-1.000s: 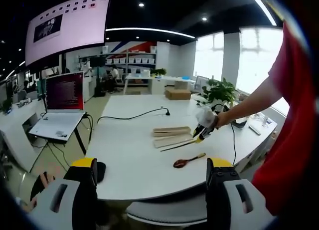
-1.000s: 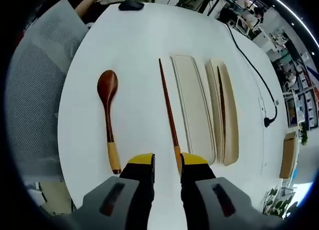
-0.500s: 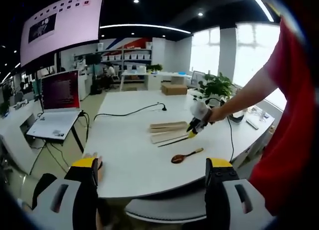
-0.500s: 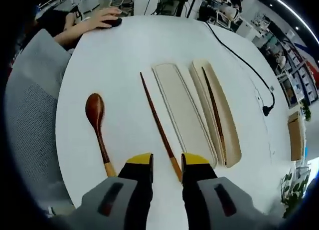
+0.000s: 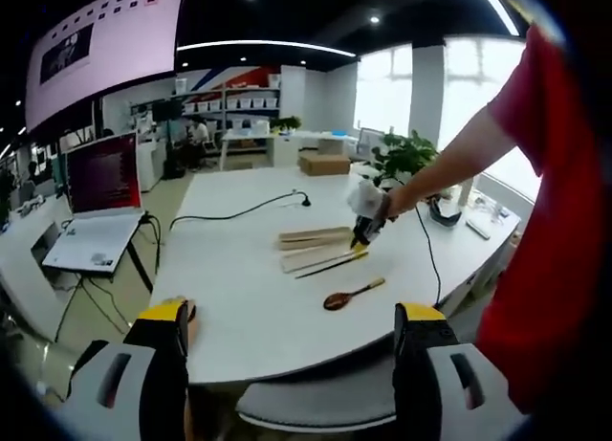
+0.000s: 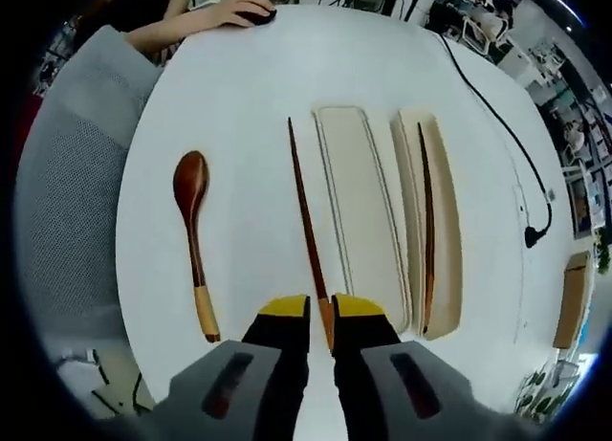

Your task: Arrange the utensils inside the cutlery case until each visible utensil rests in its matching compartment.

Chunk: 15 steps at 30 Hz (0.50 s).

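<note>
My right gripper (image 6: 321,307) is shut on the yellow-tipped near end of a dark wooden chopstick (image 6: 304,202), which stretches away over the white table (image 6: 239,87). Just right of it lies a pale cutlery case in two long parts: a bare one (image 6: 356,207) and one (image 6: 442,221) holding a second chopstick (image 6: 426,221). A brown spoon (image 6: 194,231) with a yellow handle end lies to the left. In the left gripper view my left gripper (image 5: 292,338) stands open, well back from the table; the right gripper (image 5: 367,211), case (image 5: 314,238), chopstick (image 5: 331,265) and spoon (image 5: 352,294) show far ahead.
A person's hand (image 6: 229,9) rests on a mouse at the table's far edge. A black cable (image 6: 507,125) runs along the right side. A grey mesh chair (image 6: 67,202) stands at the left. A laptop (image 5: 103,207) sits on a side desk.
The right gripper's jaws have closed in on the near end of the chopstick. The left gripper's view has drifted a little; its jaws stay wide apart.
</note>
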{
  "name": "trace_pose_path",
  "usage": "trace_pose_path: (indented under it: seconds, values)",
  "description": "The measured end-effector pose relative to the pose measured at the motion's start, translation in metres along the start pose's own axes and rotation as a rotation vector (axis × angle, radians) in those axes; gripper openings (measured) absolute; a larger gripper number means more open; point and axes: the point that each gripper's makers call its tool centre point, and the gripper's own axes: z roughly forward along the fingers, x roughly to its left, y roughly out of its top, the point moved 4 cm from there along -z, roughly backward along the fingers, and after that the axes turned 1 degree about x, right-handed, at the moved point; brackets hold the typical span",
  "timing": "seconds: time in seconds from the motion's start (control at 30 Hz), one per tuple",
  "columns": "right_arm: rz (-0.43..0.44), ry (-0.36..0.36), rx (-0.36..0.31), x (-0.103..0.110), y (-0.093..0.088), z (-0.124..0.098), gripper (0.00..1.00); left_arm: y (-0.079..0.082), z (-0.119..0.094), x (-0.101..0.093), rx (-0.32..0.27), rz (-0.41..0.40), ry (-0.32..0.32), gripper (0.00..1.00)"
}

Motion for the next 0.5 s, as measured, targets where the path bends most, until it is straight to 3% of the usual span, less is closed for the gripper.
trace_pose_path:
  seconds: [0.5]
  values:
    - [-0.036,-0.010,-0.003,-0.004,0.009,0.012,0.08,-0.005,-0.002,0.002,0.023,0.001,0.011,0.90]
